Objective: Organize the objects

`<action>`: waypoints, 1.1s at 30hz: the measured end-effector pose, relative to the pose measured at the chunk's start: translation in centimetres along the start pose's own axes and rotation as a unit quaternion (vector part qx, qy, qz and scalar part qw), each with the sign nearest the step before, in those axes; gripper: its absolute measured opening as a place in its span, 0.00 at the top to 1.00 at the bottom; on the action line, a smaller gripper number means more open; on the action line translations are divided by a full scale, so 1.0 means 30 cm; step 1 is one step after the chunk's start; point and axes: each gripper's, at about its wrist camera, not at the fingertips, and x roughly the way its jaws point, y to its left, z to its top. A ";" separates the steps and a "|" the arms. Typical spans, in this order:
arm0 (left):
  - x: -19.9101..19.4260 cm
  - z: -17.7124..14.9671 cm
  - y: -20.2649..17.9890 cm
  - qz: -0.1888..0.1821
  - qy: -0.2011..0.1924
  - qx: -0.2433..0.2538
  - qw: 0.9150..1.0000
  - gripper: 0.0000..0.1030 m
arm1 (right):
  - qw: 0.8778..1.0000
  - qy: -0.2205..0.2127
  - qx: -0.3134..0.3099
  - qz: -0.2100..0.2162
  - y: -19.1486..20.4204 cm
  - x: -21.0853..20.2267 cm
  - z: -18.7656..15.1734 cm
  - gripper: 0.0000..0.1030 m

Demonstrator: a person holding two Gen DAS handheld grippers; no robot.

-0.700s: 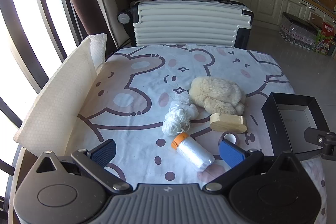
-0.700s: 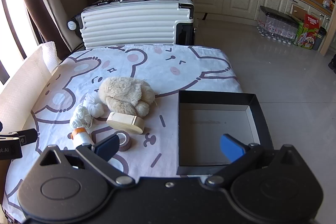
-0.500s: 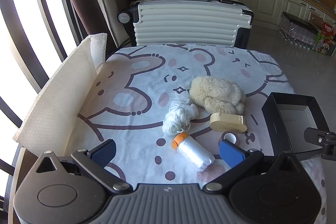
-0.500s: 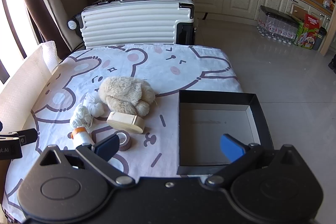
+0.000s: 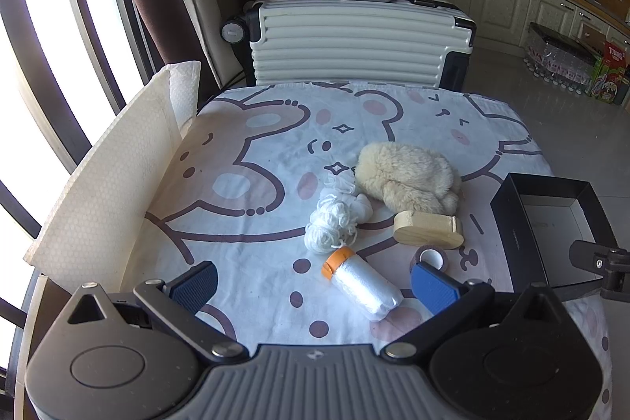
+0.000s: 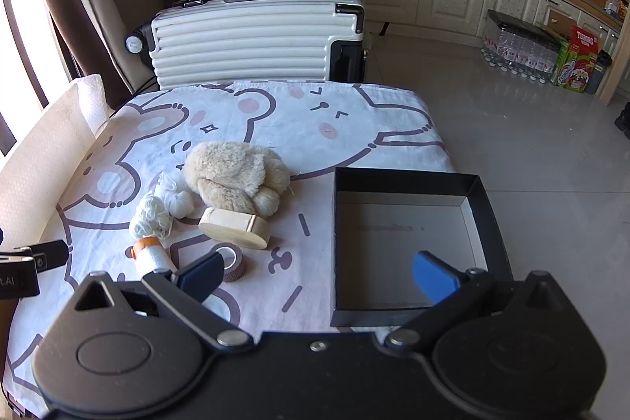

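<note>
On the cartoon-print cloth lie a beige plush toy point(image 5: 409, 178) point(image 6: 236, 176), a white yarn bundle point(image 5: 332, 223) point(image 6: 151, 219), an oval wooden box point(image 5: 429, 229) point(image 6: 236, 227), a brown tape roll point(image 5: 429, 256) point(image 6: 232, 260) and a plastic-film roll with an orange cap point(image 5: 362, 284) point(image 6: 151, 254). An empty black box point(image 6: 405, 243) point(image 5: 551, 223) sits at the right edge. My left gripper point(image 5: 315, 286) hangs open above the film roll. My right gripper point(image 6: 319, 274) hangs open over the box's near left corner, with nothing between its fingers.
A white ribbed suitcase point(image 5: 358, 42) point(image 6: 256, 38) stands behind the table. A white foam sheet point(image 5: 110, 176) walls the table's left side. Tiled floor point(image 6: 531, 128) lies to the right, with bottles and cartons point(image 6: 551, 54) by the cabinets.
</note>
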 end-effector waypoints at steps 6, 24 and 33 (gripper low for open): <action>-0.001 -0.005 -0.003 -0.001 0.000 0.000 1.000 0.00 | 1.000 0.002 0.001 -0.002 -0.004 0.001 -0.004 0.00; -0.003 -0.003 -0.005 -0.002 0.002 0.000 1.000 0.00 | 1.000 0.009 0.002 -0.008 -0.007 0.003 0.004 0.00; -0.006 -0.005 -0.011 -0.002 0.003 -0.001 1.000 0.00 | 1.000 0.009 0.002 -0.008 -0.006 0.003 0.004 0.00</action>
